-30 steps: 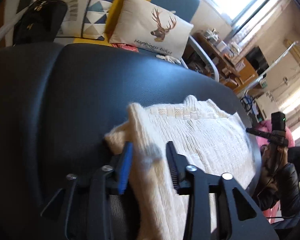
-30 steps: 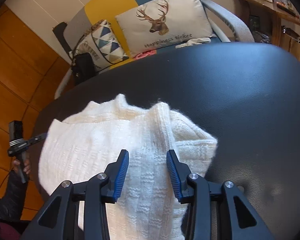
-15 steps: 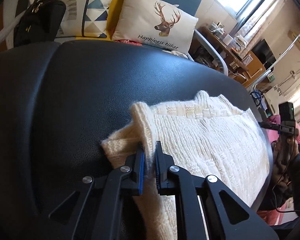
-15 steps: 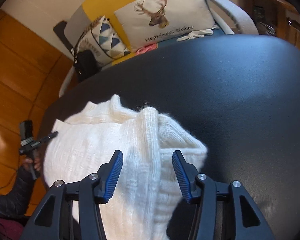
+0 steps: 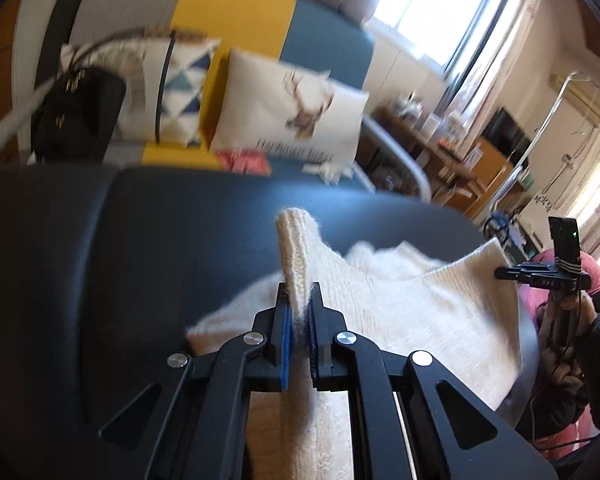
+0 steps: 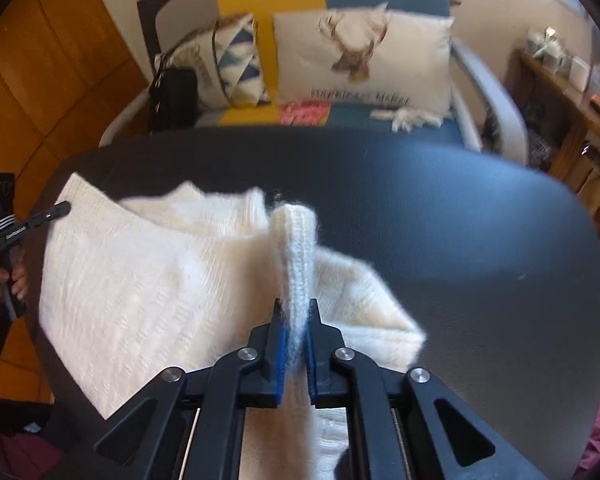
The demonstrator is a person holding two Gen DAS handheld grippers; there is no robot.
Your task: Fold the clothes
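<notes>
A cream knitted sweater (image 5: 420, 304) lies on a black padded surface (image 5: 140, 248). My left gripper (image 5: 299, 300) is shut on a ribbed edge of the sweater, which stands up as a ridge between the blue pads. In the right wrist view the sweater (image 6: 140, 272) spreads to the left. My right gripper (image 6: 296, 312) is shut on another ribbed fold of it, lifted off the black surface (image 6: 460, 260). Both pinched folds rise above the rest of the cloth.
Beyond the black surface stands a sofa with a deer cushion (image 6: 364, 60), a triangle-patterned cushion (image 6: 232, 60) and a black handbag (image 6: 174, 96). A person's hand holds a small camera on a grip (image 5: 564, 256) at the surface's edge. Shelving (image 5: 452, 140) stands at the right.
Both grippers have closed on folds of the sweater, the left first, then the right. Both have risen, pulling the pinched cloth up off the surface.
</notes>
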